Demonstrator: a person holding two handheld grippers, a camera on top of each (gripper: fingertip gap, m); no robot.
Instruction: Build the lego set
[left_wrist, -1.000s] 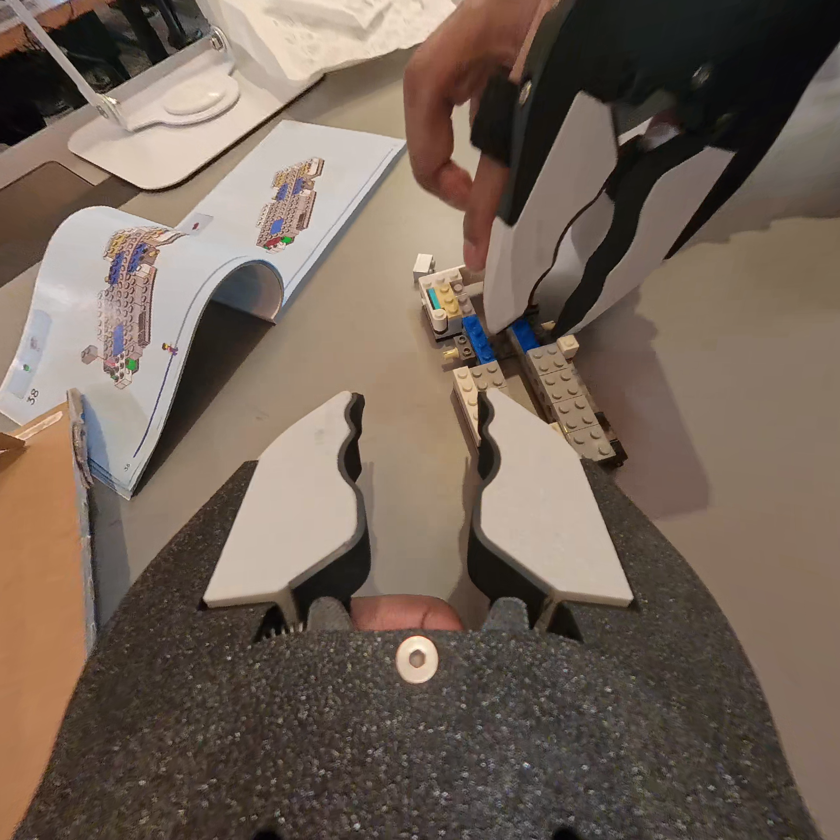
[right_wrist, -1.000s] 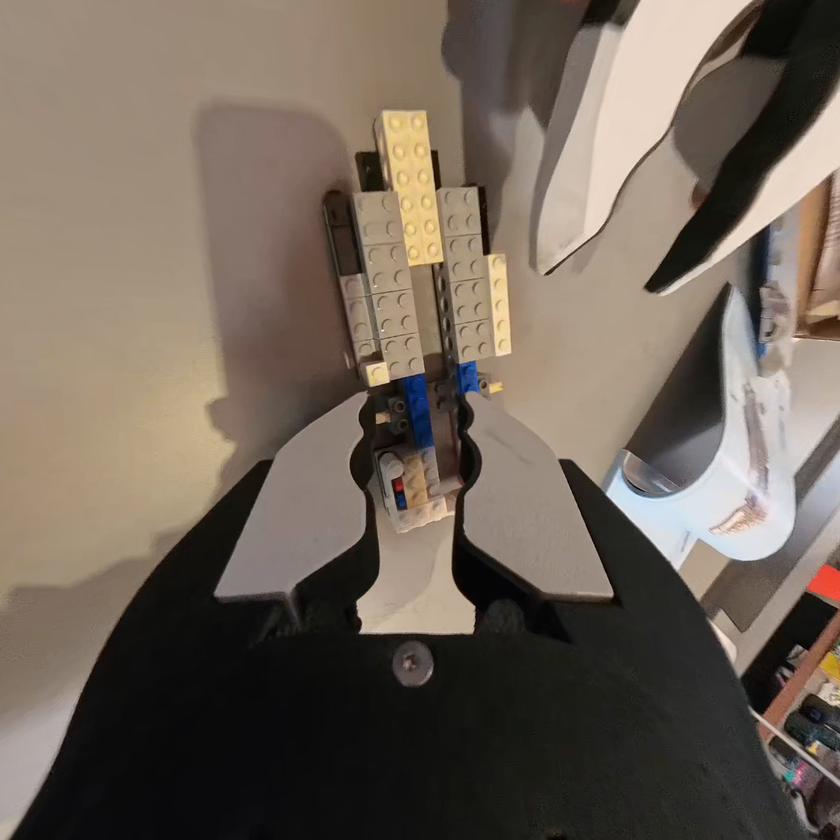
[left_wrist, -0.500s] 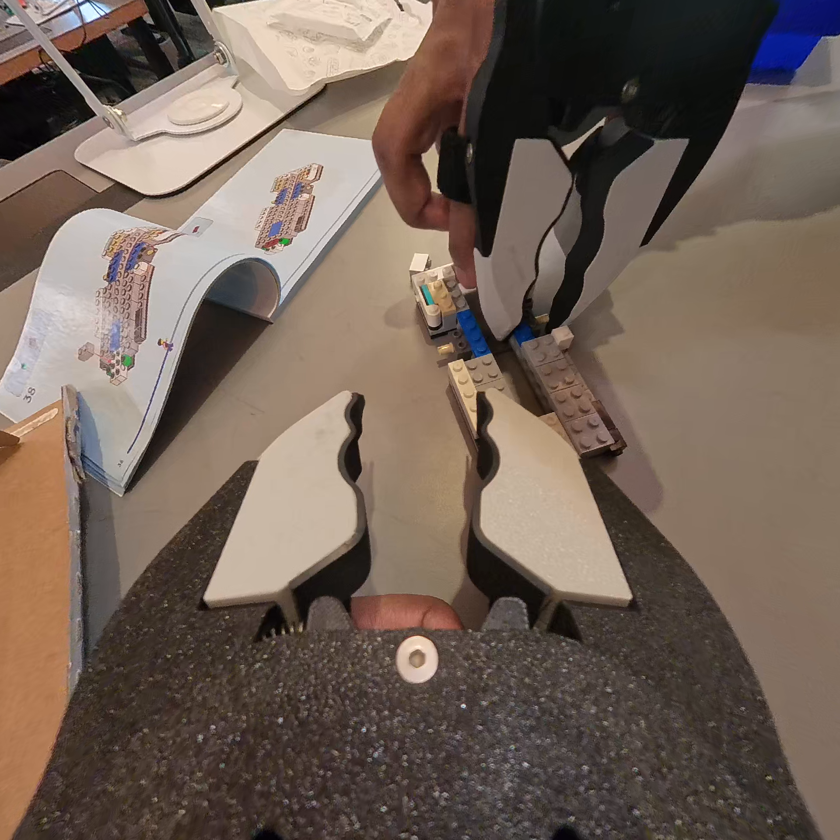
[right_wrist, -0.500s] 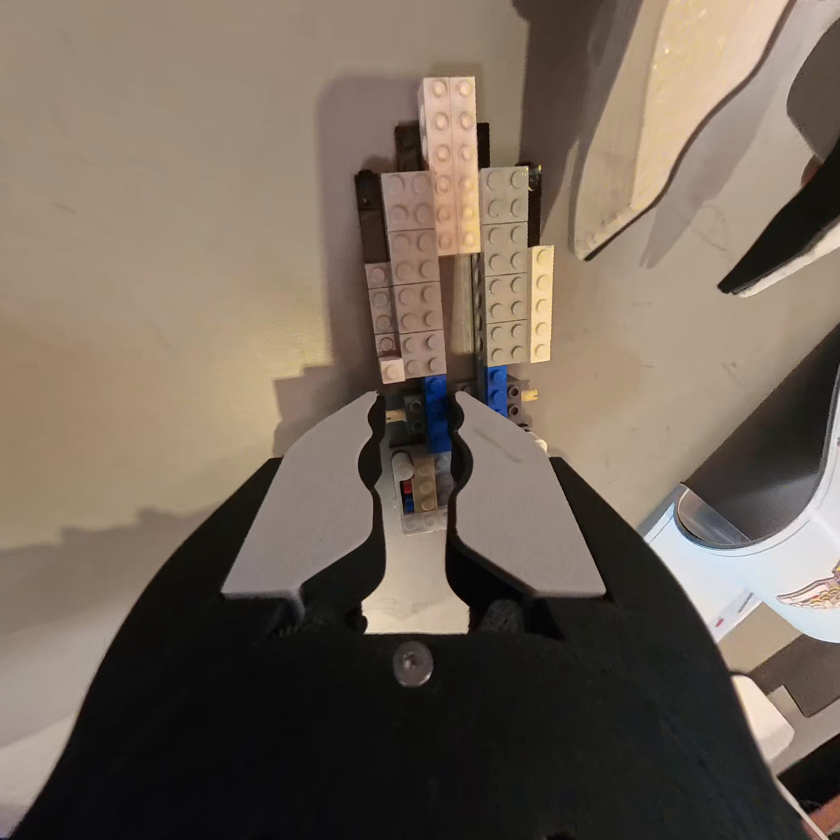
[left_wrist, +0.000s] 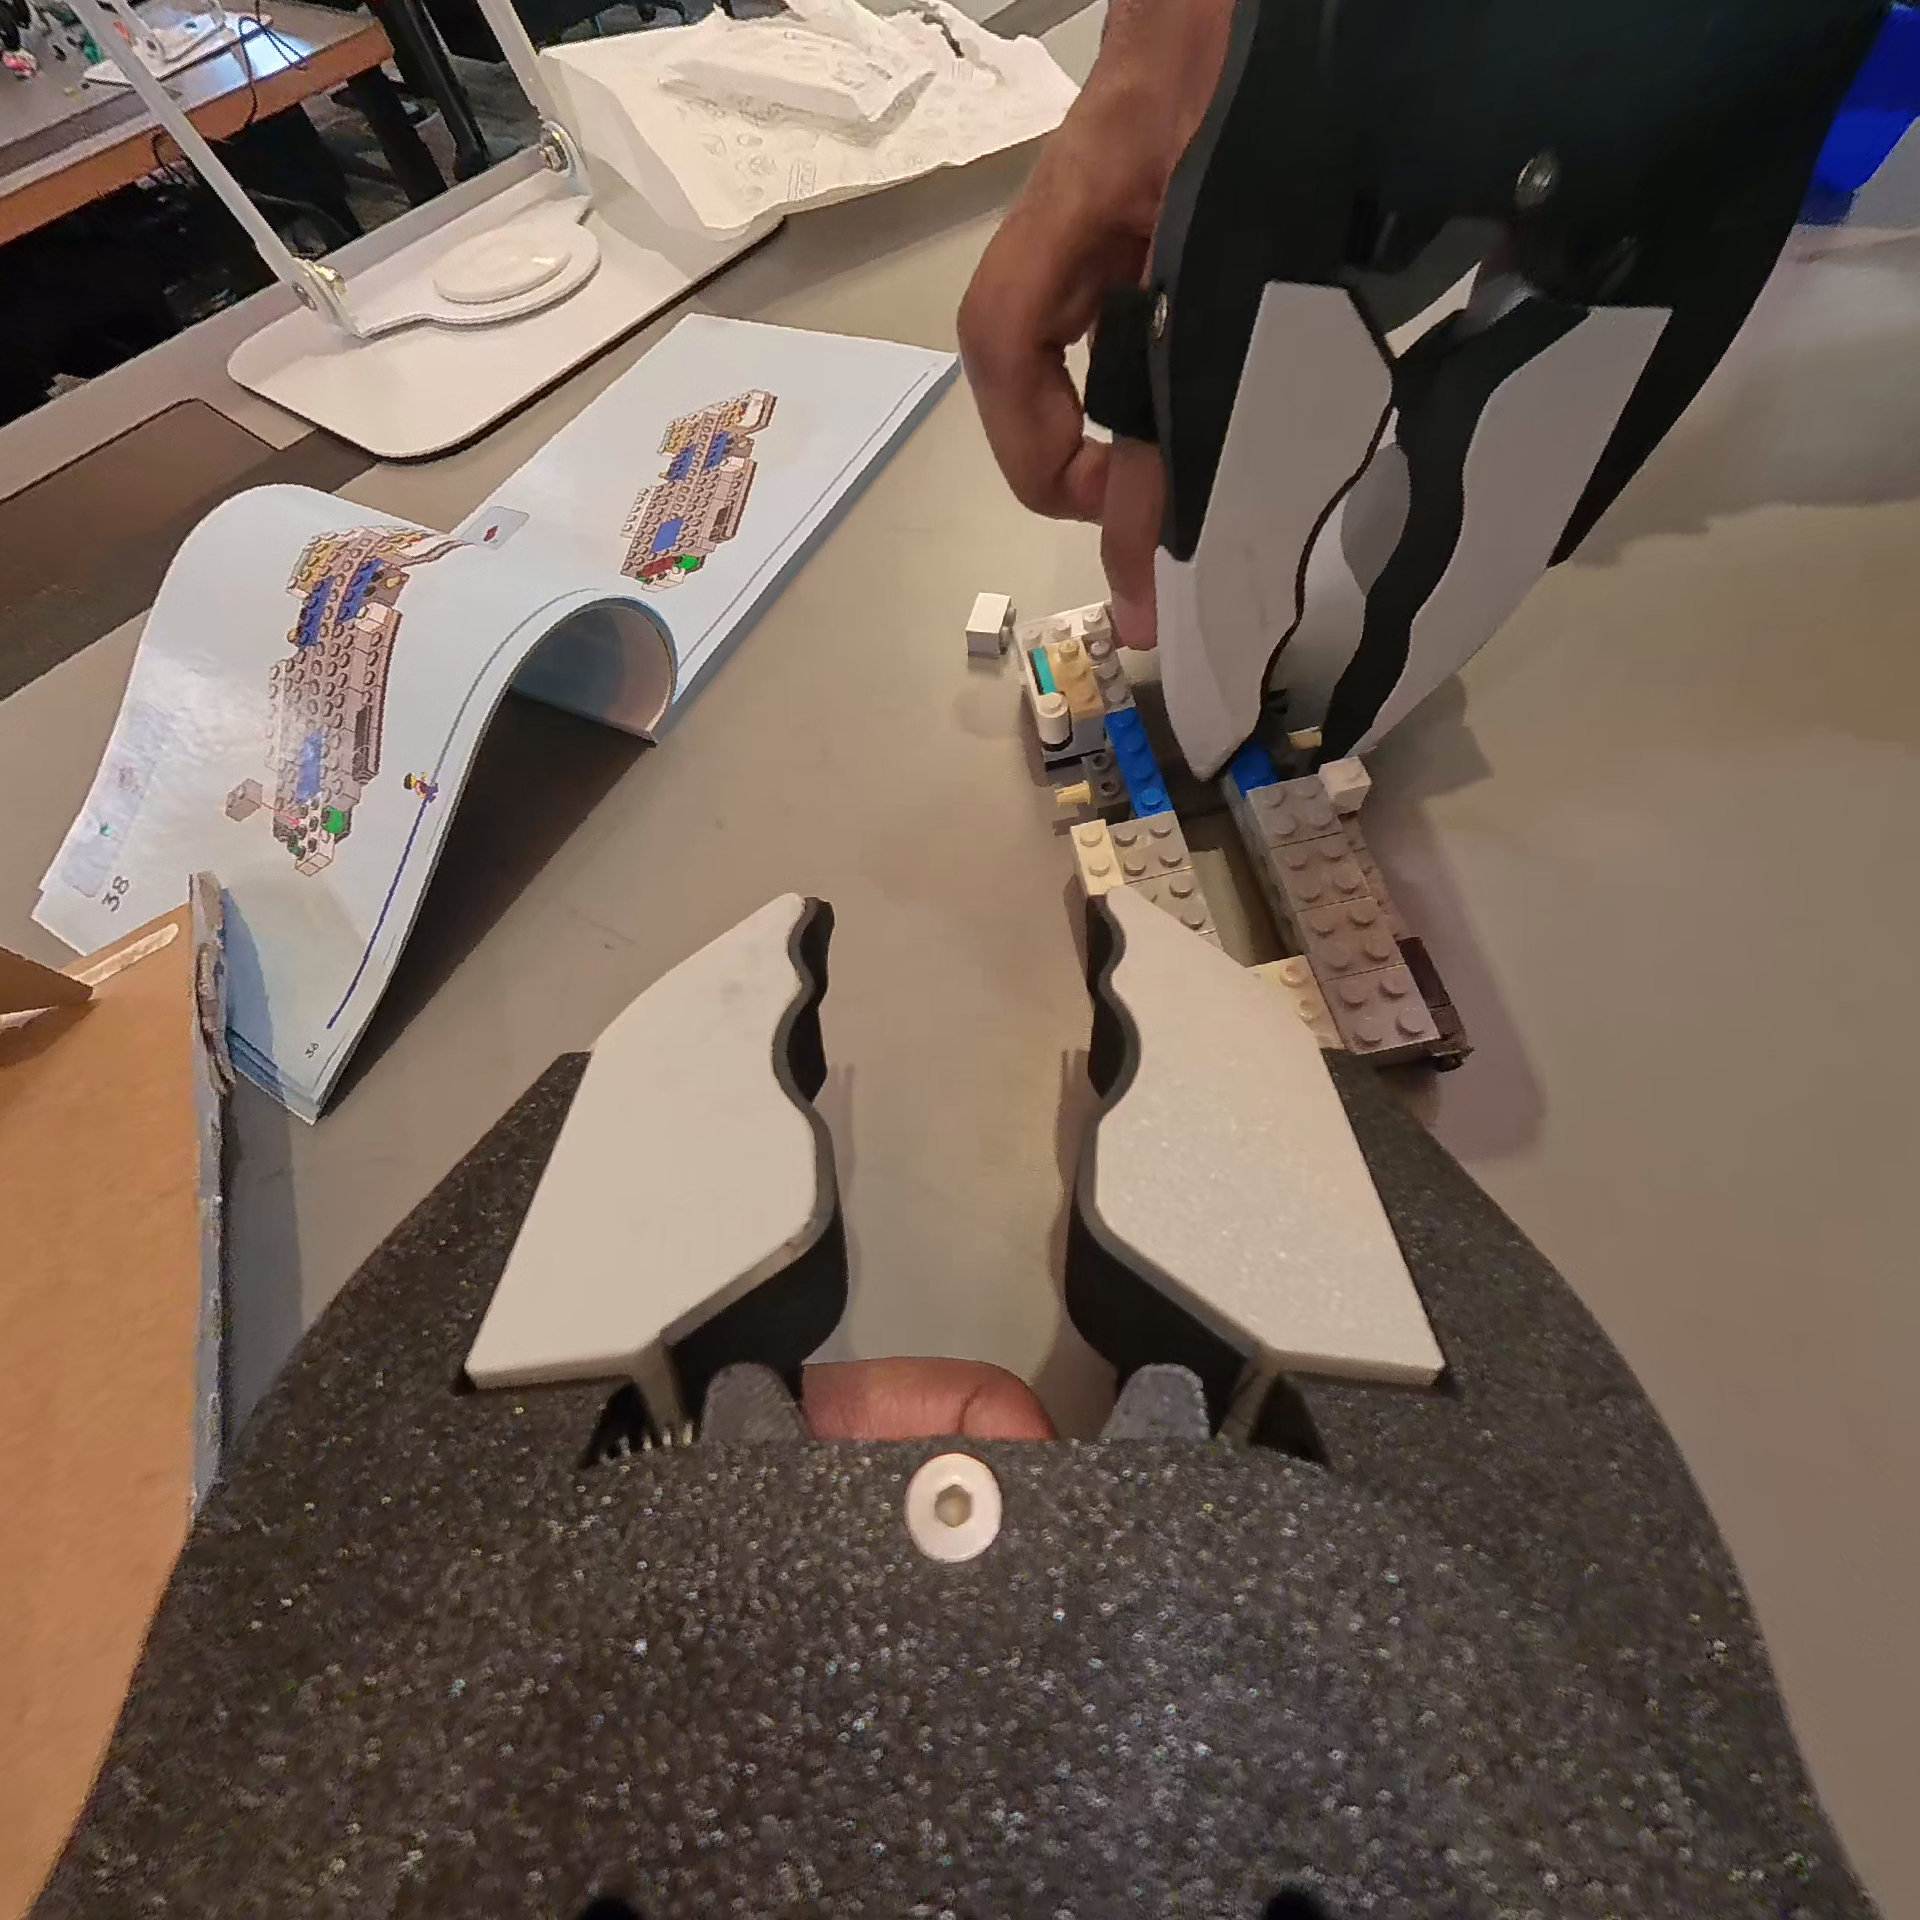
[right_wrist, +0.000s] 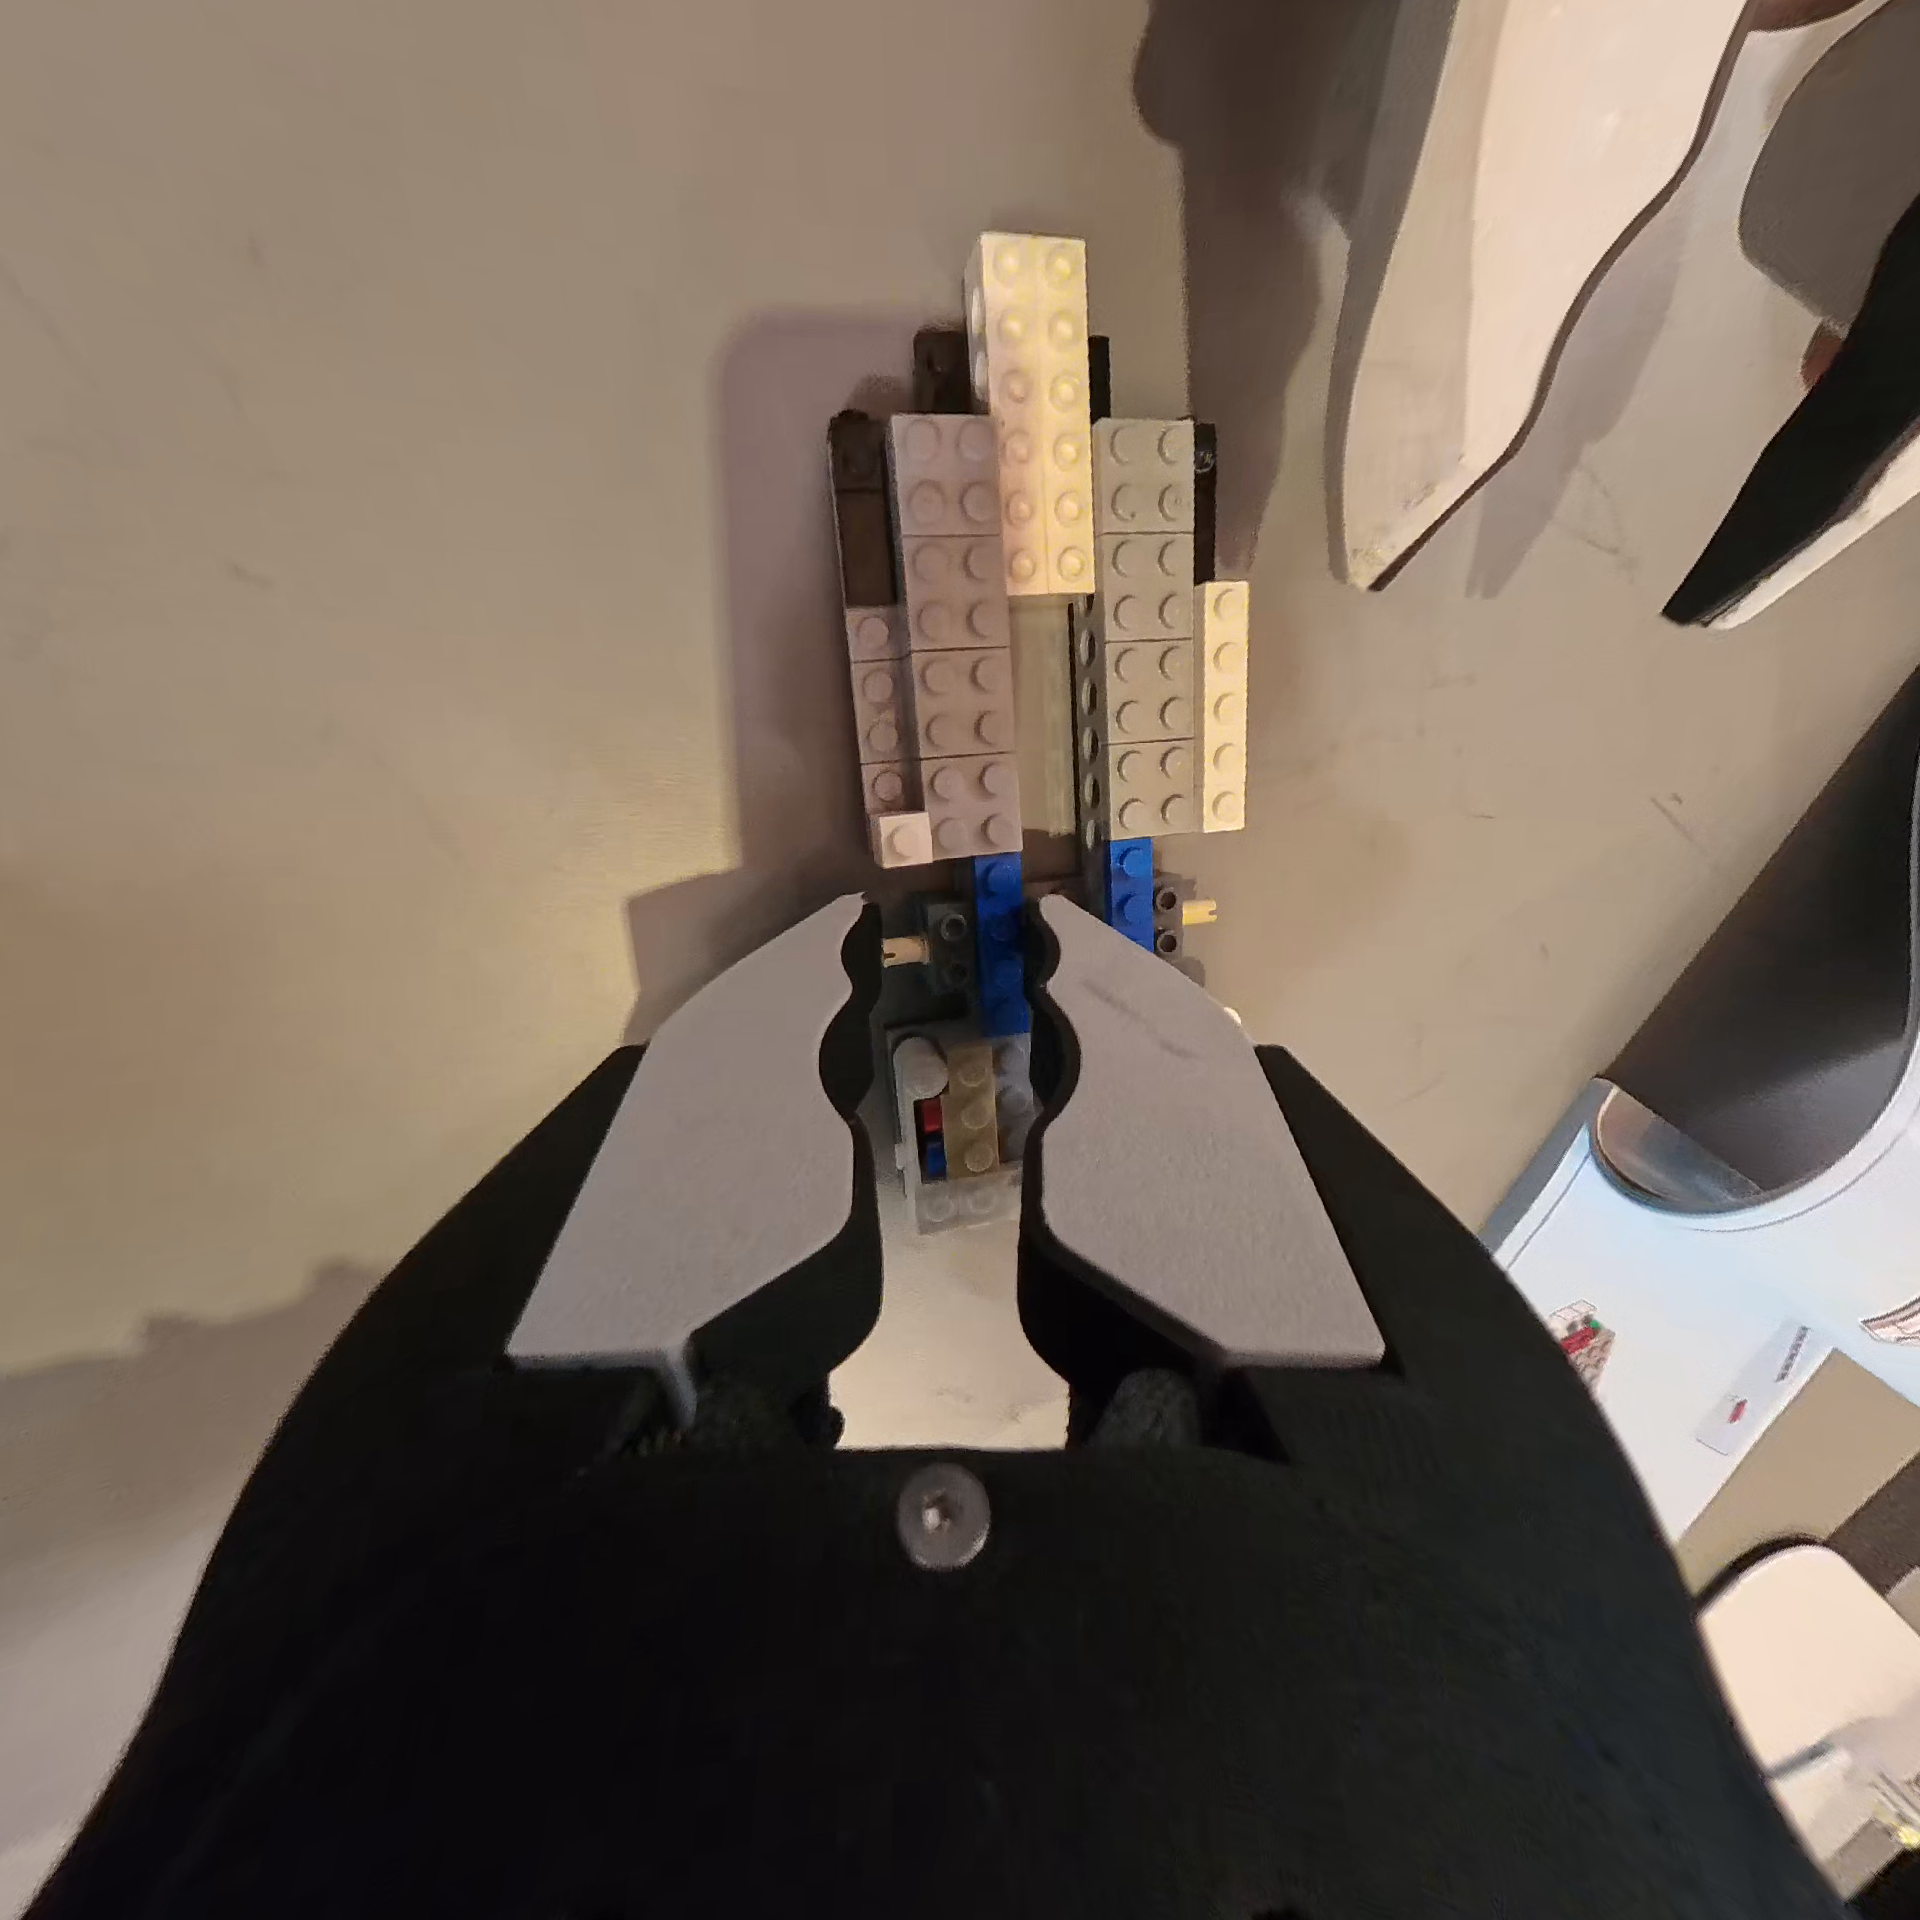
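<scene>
Free room: bare table (left_wrist: 883, 790) lying open between booklet (left_wrist: 343, 665) and brick model (left_wrist: 1278, 862) | Obstacles: arched booklet and cardboard box (left_wrist: 94, 1195) crowding the left; right hand-held gripper (left_wrist: 1262, 764) standing over the model's far end | Right of model: table lying clear

The right claw (left_wrist: 1273, 753) covers the middle of the brick model (left_wrist: 1320, 883), and its fingertips' contact with the blue bricks cannot be made out. The left claw's right finger (left_wrist: 1195, 1039) hides the model's near corner. The cardboard box (left_wrist: 94, 1195) is cut off at the left edge, the open booklet (right_wrist: 1714, 1278) at the right edge of the right wrist view. Crumpled white paper (left_wrist: 831, 94) runs beyond the top edge.
</scene>
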